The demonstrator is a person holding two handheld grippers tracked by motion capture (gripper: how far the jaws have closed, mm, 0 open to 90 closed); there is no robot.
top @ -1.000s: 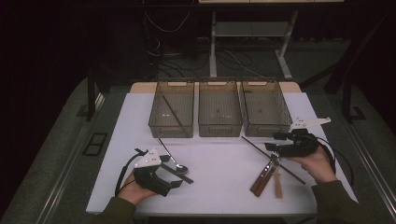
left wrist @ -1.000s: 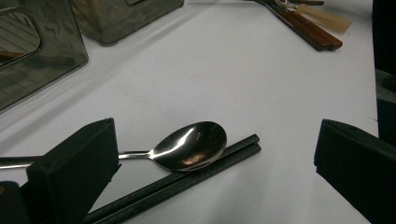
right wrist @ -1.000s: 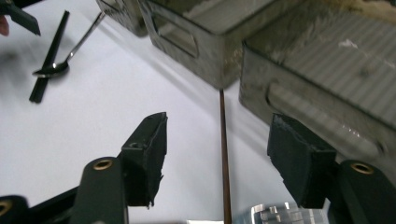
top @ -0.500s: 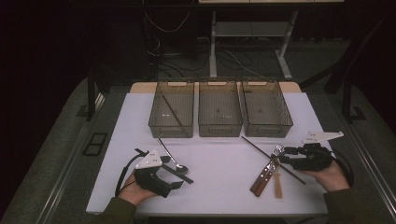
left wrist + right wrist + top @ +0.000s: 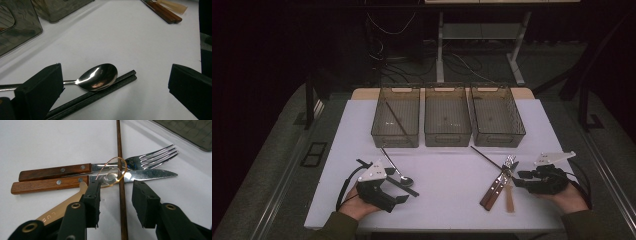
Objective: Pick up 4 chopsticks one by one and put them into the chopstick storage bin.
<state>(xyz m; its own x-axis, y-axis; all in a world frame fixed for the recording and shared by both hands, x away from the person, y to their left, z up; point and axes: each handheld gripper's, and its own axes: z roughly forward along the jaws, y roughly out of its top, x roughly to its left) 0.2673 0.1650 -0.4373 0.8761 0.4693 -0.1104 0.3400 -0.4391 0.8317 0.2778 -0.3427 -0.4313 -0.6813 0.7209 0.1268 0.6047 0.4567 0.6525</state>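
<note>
My right gripper (image 5: pixel 518 179) lies low on the table at the right and points left. In the right gripper view its jaws (image 5: pixel 115 195) straddle a thin brown chopstick (image 5: pixel 121 195) without pressing it; they have just been closing. Just past the tips lie a wooden-handled fork (image 5: pixel 150 155), a wooden-handled knife (image 5: pixel 150 175) and a clear amber plastic spoon (image 5: pixel 111 172). My left gripper (image 5: pixel 403 198) rests at the front left, wide open (image 5: pixel 115 82). A metal spoon (image 5: pixel 100 76) and a pair of black chopsticks (image 5: pixel 100 92) lie between its jaws, untouched.
Three clear bins stand in a row at the back: the left bin (image 5: pixel 382 131) holds a dark chopstick, then the middle bin (image 5: pixel 447 136) and the right bin (image 5: pixel 512 134). The brown chopstick (image 5: pixel 486 157) runs up towards the right bin. The white table (image 5: pixel 447 175) ends close behind both hands.
My right gripper has come down and back towards the near right edge, and its jaws have narrowed around the brown chopstick. My left gripper has not moved.
</note>
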